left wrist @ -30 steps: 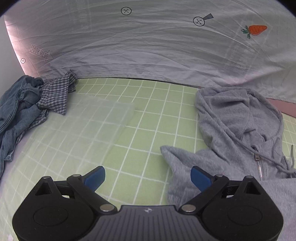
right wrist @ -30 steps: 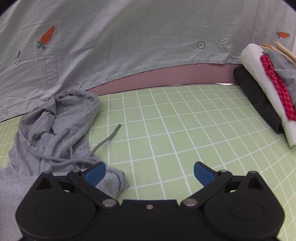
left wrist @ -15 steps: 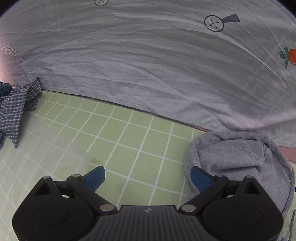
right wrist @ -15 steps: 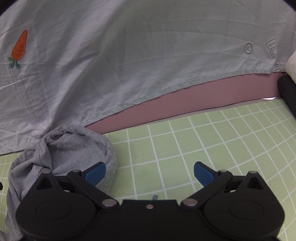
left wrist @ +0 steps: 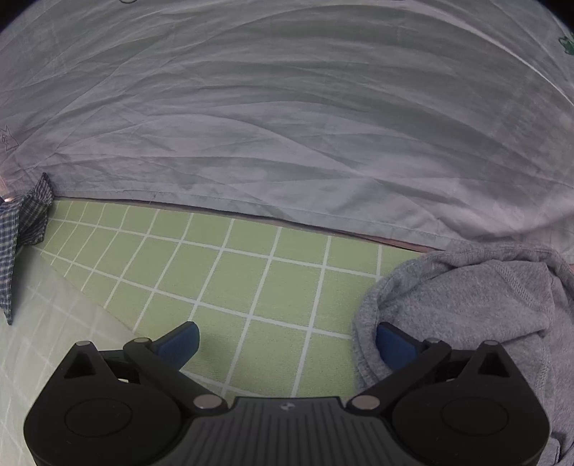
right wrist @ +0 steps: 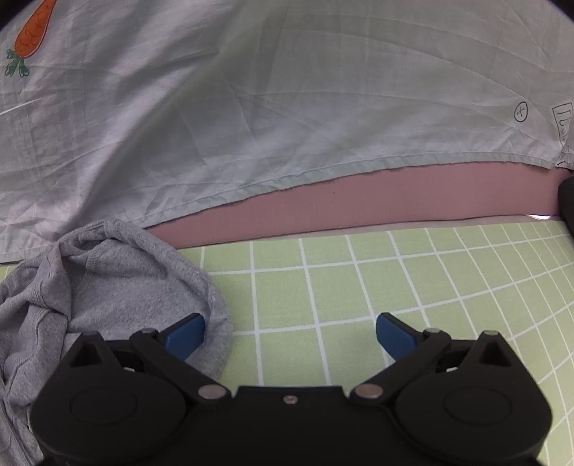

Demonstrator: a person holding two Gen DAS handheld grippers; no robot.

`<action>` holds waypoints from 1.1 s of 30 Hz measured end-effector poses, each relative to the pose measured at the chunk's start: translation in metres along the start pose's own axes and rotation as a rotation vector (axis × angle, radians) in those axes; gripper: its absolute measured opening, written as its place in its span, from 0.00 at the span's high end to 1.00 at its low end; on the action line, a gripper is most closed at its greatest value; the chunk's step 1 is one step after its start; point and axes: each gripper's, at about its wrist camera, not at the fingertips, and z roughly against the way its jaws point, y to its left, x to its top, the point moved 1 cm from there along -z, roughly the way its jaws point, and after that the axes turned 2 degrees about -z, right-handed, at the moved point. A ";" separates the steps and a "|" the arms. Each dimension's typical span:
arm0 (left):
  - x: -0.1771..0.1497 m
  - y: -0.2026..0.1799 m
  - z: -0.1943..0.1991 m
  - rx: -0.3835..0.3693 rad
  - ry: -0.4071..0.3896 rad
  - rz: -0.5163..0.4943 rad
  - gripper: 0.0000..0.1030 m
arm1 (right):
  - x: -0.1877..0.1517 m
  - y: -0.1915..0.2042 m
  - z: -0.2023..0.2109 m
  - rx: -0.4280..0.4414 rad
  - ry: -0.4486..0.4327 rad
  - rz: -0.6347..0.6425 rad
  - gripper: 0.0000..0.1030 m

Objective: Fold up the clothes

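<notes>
Grey hoodie (left wrist: 477,308) lies bunched on grid mat (left wrist: 251,272). L gripper (left wrist: 285,342) & R gripper (right wrist: 290,331) both spread, empty. Risk: pinching probably multiple hood layers, skewing fold.

There is one grey hoodie (left wrist: 466,304), bunched on the green grid mat (left wrist: 251,279), of which there is one. Behind the mat hangs one pale grey sheet (left wrist: 287,125). On this sheet one orange carrot print (right wrist: 34,34) can be counted and one circled cross mark (right wrist: 521,111). At the left edge of the mat lies one blue checked garment (left wrist: 25,222). At the right edge of the mat one dark item (right wrist: 567,200) shows only partly. Two grippers are present, the left gripper (left wrist: 287,340) and the right gripper (right wrist: 290,331), each with two blue pads.
</notes>
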 end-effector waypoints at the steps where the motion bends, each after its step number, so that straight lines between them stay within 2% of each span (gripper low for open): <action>1: 0.002 0.000 -0.002 0.002 -0.001 0.001 0.00 | 0.003 0.002 -0.002 -0.002 -0.005 0.013 0.00; 5: 0.008 -0.002 -0.004 0.037 -0.015 -0.027 0.00 | 0.011 0.002 -0.011 -0.062 -0.003 0.049 0.00; 10: 0.002 0.009 0.009 0.098 -0.038 -0.021 0.00 | 0.004 -0.017 0.006 -0.096 -0.038 0.028 0.00; 16: -0.007 0.012 0.072 0.145 -0.203 -0.045 0.00 | -0.001 -0.028 0.057 -0.122 -0.142 0.035 0.00; 20: -0.015 0.015 0.117 0.163 -0.276 -0.046 0.00 | -0.006 -0.035 0.102 -0.130 -0.220 0.024 0.00; 26: -0.050 0.026 0.179 0.136 -0.308 0.004 0.00 | -0.024 -0.044 0.170 -0.134 -0.288 0.002 0.00; 33: -0.113 0.041 0.227 0.134 -0.291 -0.009 0.00 | -0.078 -0.057 0.228 -0.146 -0.304 0.013 0.00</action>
